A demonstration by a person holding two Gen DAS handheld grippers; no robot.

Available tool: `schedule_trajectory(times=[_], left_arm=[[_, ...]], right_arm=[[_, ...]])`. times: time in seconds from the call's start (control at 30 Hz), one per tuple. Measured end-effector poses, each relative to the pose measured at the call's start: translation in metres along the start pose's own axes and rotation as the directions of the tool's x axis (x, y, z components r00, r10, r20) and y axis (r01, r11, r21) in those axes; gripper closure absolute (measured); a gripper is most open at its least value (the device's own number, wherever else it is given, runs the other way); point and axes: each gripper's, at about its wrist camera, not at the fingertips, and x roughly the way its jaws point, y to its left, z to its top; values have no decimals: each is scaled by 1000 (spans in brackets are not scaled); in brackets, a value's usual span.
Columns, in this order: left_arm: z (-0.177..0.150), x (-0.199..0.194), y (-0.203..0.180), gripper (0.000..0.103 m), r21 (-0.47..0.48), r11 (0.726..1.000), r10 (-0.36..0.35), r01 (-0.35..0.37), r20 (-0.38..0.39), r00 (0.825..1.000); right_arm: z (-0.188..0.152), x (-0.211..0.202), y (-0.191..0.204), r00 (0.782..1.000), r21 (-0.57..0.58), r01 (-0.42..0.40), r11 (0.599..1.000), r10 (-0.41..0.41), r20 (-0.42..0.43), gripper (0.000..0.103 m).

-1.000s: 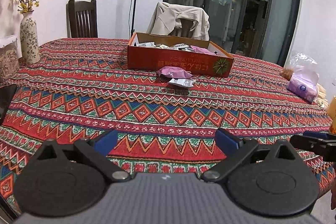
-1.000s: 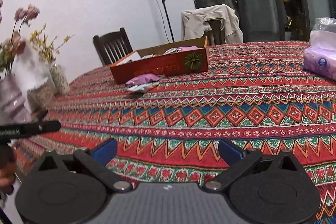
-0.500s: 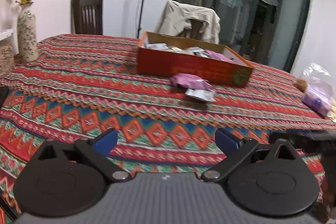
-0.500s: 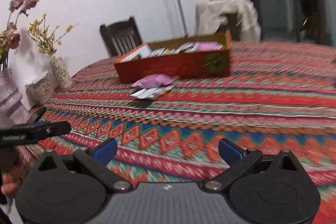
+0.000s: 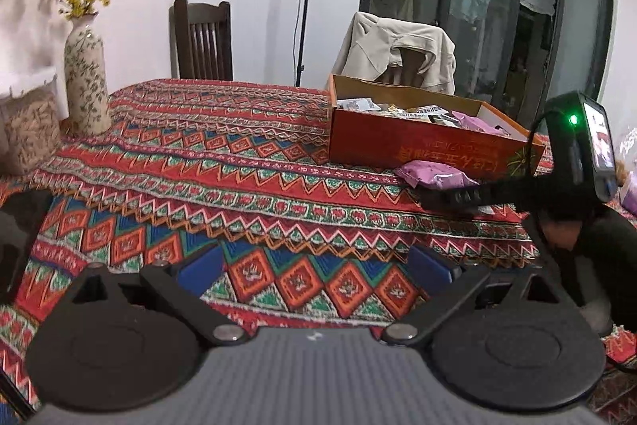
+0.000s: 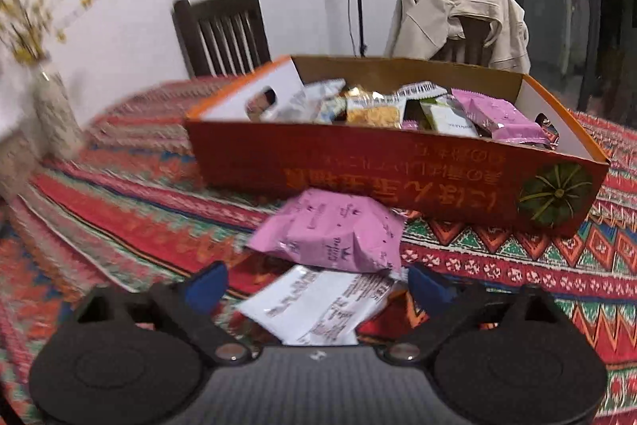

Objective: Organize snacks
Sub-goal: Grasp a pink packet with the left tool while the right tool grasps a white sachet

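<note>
White snack packet [image 6: 314, 305] lies between the closing, still-spread right gripper [image 6: 316, 283] fingers, untouched.

Both grippers angled down, jaws apart

The left gripper [image 5: 314, 267] holds its blue-padded jaws wide with nothing between. The right gripper [image 6: 316, 283] has just been closing, its pads pressing on nothing.

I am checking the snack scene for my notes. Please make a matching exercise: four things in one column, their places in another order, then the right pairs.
Things:
1. white packet
2. pink packet
3. beige jacket
4. vase

Places:
A. draped over a chair
B. against the orange box
C. between the right tool's open fingers
D. far left of the table

Pairs: 1-C, 2-B, 3-A, 4-D
</note>
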Motion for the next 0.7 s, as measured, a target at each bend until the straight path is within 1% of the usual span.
schedule_trajectory(times=[0.03,0.07,0.1,0.13,0.2,0.3,0.4,0.47,0.53,0.6,0.63,0.7], left_arm=[[2,3,-1,2,9,1000,-4,4,-1,1000],[5,8,-4,2,23,1000,-14,14,-1,1000],[8,12,-6,2,34,999,-27,27,-1,1000],[12,19,-11,2,46,998,-45,45,-5,999],[20,33,-22,2,66,993,-95,96,-17,995],[35,63,-51,2,85,980,-177,180,-44,983],[47,102,-85,2,102,971,-207,217,-99,973],[53,130,-107,2,128,971,-186,203,-130,974],[55,156,-129,2,182,971,-128,153,-146,981],[55,176,-146,2,240,964,-83,118,-153,985],[53,182,-150,2,247,964,-62,99,-153,986],[55,193,-152,2,210,975,-34,69,-167,985]], right_arm=[[-2,1,-1,1000,-14,21,1000,-21,-5,19],[-5,-1,-4,1000,-28,28,999,-28,-3,28],[-8,-5,-9,1000,-47,30,998,-30,7,35],[-11,-11,-17,999,-50,31,998,-31,12,40],[-15,-23,-37,999,-31,37,999,-37,3,41],[-24,-40,-70,996,-4,92,996,-92,1,41],[-35,-58,-102,994,54,105,993,-105,7,41],[-42,-71,-116,994,83,108,991,-110,20,41],[-50,-83,-125,994,100,99,990,-103,37,41],[-56,-93,-131,995,112,80,990,-86,51,41],[-60,-98,-134,996,119,65,991,-72,57,41],[-66,-107,-137,997,127,41,991,-49,67,41]])
